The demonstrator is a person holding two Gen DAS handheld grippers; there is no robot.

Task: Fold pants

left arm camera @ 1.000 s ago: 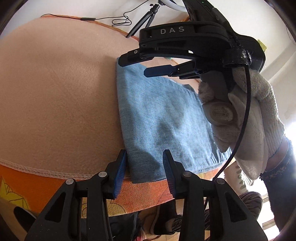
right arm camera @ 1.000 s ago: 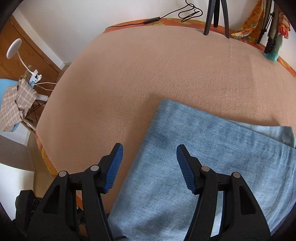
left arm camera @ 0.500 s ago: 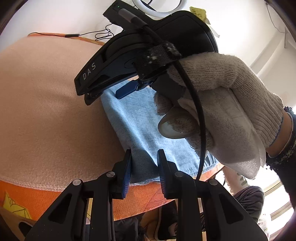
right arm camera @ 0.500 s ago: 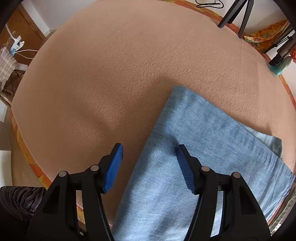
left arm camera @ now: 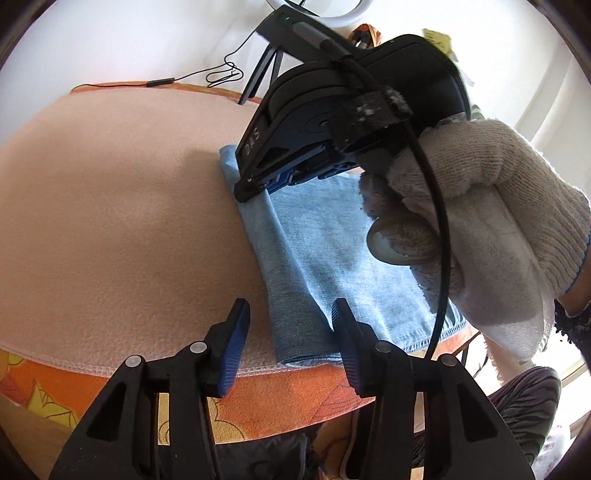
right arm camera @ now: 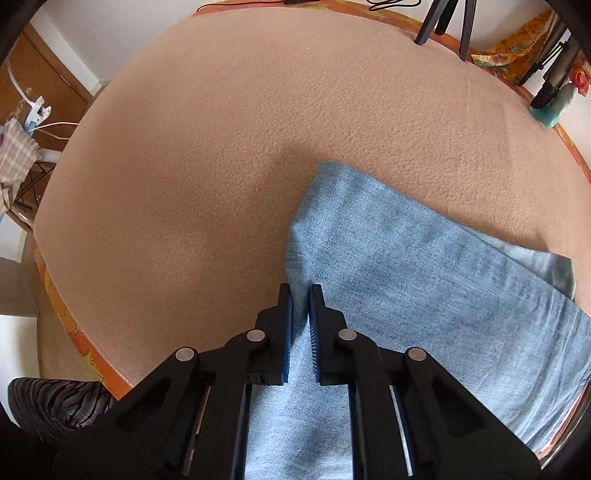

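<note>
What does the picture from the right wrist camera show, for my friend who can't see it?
The right hand-held gripper is pinched shut on the folded edge of light blue pants, with a ridge of cloth between its blue pads. The pants lie on a peach blanket covering a table, with black tripod legs at the far edge.

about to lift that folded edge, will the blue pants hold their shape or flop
Probably flop: the pants already pucker into a ridge where the right gripper pinches them. The stacked layers may slide apart, since only one edge is pinched. They look light, as thin cloth lying flat on the blanket.
</note>
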